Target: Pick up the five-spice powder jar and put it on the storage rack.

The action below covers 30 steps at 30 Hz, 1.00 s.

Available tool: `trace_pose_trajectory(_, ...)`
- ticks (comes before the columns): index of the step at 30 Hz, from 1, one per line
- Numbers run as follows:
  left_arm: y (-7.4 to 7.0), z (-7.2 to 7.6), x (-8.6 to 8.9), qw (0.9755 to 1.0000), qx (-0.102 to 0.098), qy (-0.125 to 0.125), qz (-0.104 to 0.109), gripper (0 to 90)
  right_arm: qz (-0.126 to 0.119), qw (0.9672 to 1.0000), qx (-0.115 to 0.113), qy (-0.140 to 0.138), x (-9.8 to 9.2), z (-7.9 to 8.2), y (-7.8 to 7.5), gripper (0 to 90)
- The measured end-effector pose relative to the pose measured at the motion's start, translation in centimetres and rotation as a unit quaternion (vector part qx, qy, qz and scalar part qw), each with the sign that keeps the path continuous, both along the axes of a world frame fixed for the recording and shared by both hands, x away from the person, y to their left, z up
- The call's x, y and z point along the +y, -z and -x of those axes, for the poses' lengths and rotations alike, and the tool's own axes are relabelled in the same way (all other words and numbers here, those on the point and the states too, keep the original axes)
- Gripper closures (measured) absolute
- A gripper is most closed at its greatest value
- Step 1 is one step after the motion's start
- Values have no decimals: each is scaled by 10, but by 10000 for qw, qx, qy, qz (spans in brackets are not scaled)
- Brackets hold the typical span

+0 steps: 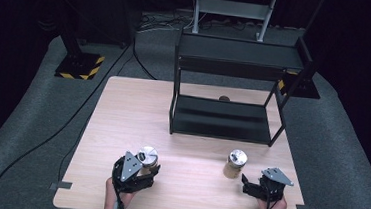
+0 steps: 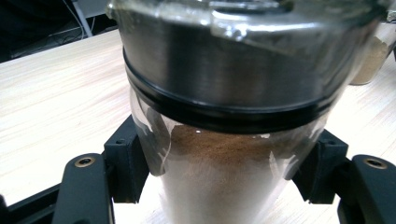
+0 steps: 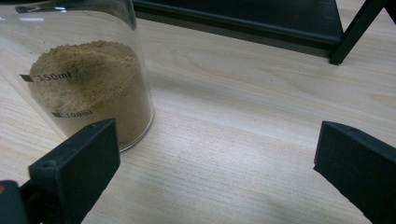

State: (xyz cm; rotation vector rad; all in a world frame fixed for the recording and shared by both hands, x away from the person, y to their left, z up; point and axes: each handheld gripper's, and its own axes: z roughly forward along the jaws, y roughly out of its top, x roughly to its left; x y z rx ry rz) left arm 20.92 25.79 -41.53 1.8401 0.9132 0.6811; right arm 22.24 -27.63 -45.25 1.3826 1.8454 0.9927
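A: Near the desk's [image 1: 196, 135] front edge, the left hand-held gripper [image 1: 135, 173] was clamped on a steel-lidded glass jar of dark brown powder [image 2: 224, 140].

B: And the right hand-held gripper [image 1: 262, 186]?

A: Spread wide, empty, beside a matching jar of tan powder [image 3: 88, 88]. Smooth glass might slip before reaching the black metal shelf [image 1: 222, 118].

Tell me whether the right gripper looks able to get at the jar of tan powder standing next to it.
Probably yes. The right gripper is open, and the jar of tan powder stands just ahead, off its left jaw, with bare table between. A small sideways shift should line it up.
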Motion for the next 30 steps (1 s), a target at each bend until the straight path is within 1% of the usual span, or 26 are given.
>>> trace_pose_trajectory(6,-2,-5,-3,10000,-12,90,-22,314,3,10000,-1,0,0,0,0,0)
trace_pose_trajectory(15,-4,-14,-6,9998,28,189,40,314,4,10000,-2,-6,0,0,0,0)
trace_pose_trajectory(30,-7,-25,-15,9994,46,330,53,314,3,10000,-2,-9,0,0,0,0)
